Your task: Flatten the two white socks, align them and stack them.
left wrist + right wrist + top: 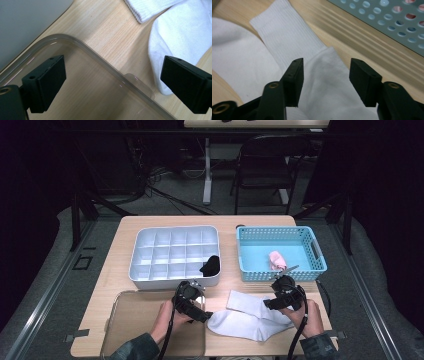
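Note:
Two white socks point(250, 319) lie overlapping on the wooden table near its front edge. My left gripper point(200, 312) hovers open over the corner of a clear plastic tray point(100, 58), with one sock's rounded end point(180, 32) just past its right jaw; nothing sits between the jaws point(112, 82). My right gripper point(277, 302) is at the socks' right end. Its jaws point(325, 80) stand apart above the white fabric point(324, 65) without pressing on it, and a ribbed cuff point(284, 32) stretches away ahead of them.
A white divided organiser point(170, 251) stands behind the left gripper, with a black sock point(211, 265) in its near right compartment. A blue perforated basket point(315, 251) at the right holds a pink rolled item point(276, 260). The clear tray point(130, 320) covers the front left.

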{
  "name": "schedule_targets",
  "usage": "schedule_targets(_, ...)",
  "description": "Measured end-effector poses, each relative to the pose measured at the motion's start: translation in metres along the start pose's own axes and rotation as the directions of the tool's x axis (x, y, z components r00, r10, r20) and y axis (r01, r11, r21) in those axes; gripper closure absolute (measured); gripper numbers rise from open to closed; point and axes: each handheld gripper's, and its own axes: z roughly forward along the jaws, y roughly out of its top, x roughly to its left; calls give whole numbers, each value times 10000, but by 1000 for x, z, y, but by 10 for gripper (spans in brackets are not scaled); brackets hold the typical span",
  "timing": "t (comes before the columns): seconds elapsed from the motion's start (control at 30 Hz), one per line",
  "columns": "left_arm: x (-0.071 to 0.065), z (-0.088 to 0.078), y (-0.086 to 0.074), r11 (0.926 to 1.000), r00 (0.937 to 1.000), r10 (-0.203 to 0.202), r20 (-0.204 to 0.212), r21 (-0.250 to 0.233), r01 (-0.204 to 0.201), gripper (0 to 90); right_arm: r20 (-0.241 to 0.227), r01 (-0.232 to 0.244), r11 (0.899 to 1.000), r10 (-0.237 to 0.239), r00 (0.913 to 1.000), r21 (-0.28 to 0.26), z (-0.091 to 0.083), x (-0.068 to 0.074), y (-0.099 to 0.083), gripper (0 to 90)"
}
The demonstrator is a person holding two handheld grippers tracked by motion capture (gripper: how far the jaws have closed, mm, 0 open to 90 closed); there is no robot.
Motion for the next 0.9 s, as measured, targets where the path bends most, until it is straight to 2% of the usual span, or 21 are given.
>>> schedule_targets(0.07, 0, 0, 0, 10000, 10000, -7, 16, 2, 7, 62, 42, 506, 9984, -507, 9987, 259, 2, 1, -2, 391)
schedule_targets(0.17, -1, 0, 0, 10000, 10000, 20, 89, 14, -21, 62, -89, 1342, 9895, -1339, 9909, 535, 4, 3, -6, 363)
schedule_targets(0.2, -1, 0, 0, 10000, 10000, 20, 89, 14, -21, 63, -89, 1342, 9895, -1339, 9909, 535, 4, 3, -6, 363)
schedule_targets(0.23, -1, 0, 0, 10000, 10000, 20, 89, 14, -21, 63, -470, 2434, 9564, -2389, 9699, 1615, 20, 15, -13, 363)
schedule_targets(0.27, -1, 0, 0, 10000, 10000, 20, 89, 14, -21, 63, -470, 2434, 9564, -2389, 9699, 1615, 20, 15, -13, 423)
schedule_targets(0.43, -1, 0, 0, 10000, 10000, 25, 82, 13, -25, 63, -470, 2434, 9564, -2389, 9699, 1615, 20, 15, -13, 423)
schedule_targets(0.47, -1, 0, 0, 10000, 10000, 26, 94, 15, -27, 64, -372, 2370, 9524, -2342, 9715, 1918, 26, 14, -15, 602)
schedule_targets(0.53, 0, 1, 0, 10000, 9999, 24, 102, 21, -24, 64, -362, 2374, 9509, -2349, 9713, 1988, 26, 14, -15, 622)
schedule_targets(0.6, -1, 1, 0, 10000, 9999, 27, 124, 44, -27, 64, -360, 2225, 9546, -2197, 9749, 1979, 28, 14, -16, 712)
schedule_targets(0.63, -1, 1, 0, 10000, 9999, 44, 117, 68, -44, 64, -212, 2259, 9514, -2265, 9738, 2091, 29, 14, -16, 737)
schedule_targets(0.67, -1, 1, 0, 10000, 9999, 56, 133, 41, -57, 64, -224, 1932, 9634, -1924, 9811, 1857, 33, 13, -17, 789)
schedule_targets(0.77, -1, 0, 0, 10000, 9999, 28, 130, 9, -28, 64, -185, 1754, 9678, -1749, 9844, 1806, 31, 10, -16, 827)
schedule_targets(0.87, 0, 0, 0, 10000, 9999, 37, 104, -28, -37, 64, -200, 1061, 9870, -1045, 9943, 1207, 23, 7, -15, 846)
schedule_targets(0.9, 0, 0, 0, 10000, 9999, 28, 101, -47, -27, 64, -300, 902, 9901, -874, 9957, 1079, 18, 6, -13, 848)
